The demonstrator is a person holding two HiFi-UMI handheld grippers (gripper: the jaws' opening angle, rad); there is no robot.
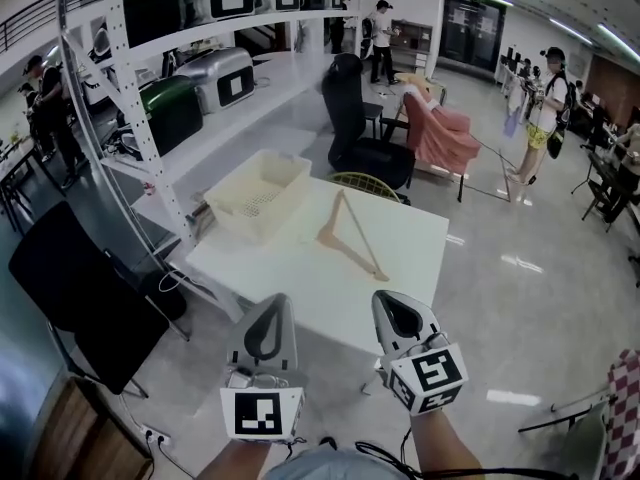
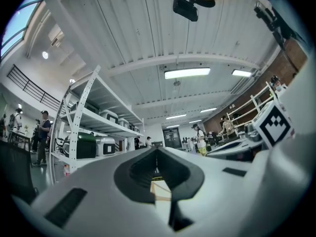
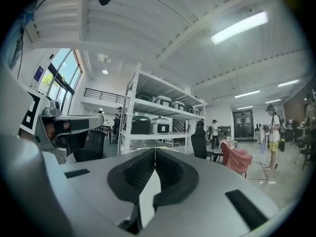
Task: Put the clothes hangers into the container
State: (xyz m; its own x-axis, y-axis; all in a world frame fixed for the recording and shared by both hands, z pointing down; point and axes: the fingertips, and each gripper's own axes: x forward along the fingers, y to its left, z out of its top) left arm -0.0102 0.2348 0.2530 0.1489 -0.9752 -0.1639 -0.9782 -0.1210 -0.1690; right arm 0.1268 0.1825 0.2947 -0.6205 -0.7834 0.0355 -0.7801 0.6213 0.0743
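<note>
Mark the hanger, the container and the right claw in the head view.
hanger (image 1: 335, 238): head view, on its wide wooden shoulder.
container (image 1: 293, 196): head view, on its right-hand wall.
right claw (image 1: 386, 300): head view, at the closed tips.

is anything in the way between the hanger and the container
Nothing visible does: the hanger lies flat on bare table just right of the container. Nothing sits between it and the left tongs or right tongs either.
</note>
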